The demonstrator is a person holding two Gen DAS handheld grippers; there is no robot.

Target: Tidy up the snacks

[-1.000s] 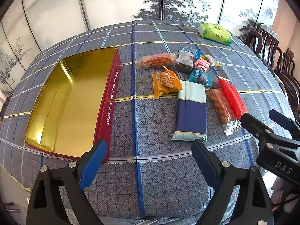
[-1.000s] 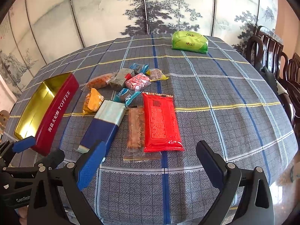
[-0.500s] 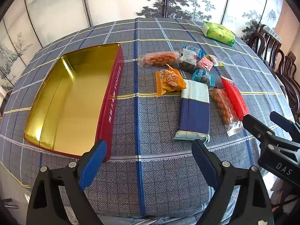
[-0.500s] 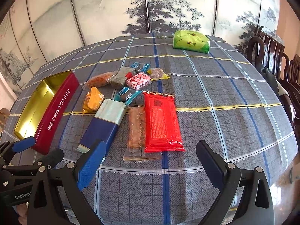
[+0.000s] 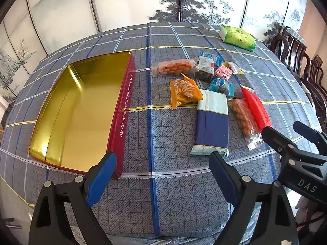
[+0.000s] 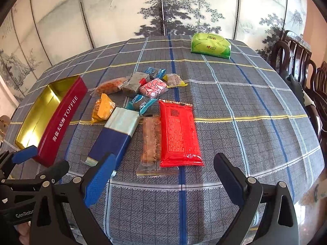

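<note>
Behind my plaid table [image 5: 163,183] stands a painted screen [image 6: 163,10]. On its left sits the empty tin [image 5: 81,110]; snacks [image 6: 179,130] cluster mid-table, perhaps ten. My left gripper [image 5: 161,175] and right gripper [image 6: 161,175] hover spread wide, holding nothing.

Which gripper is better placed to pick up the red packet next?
Right. The open right gripper faces the red packet directly; the left gripper points between toffee tin and blue-white packet.
</note>
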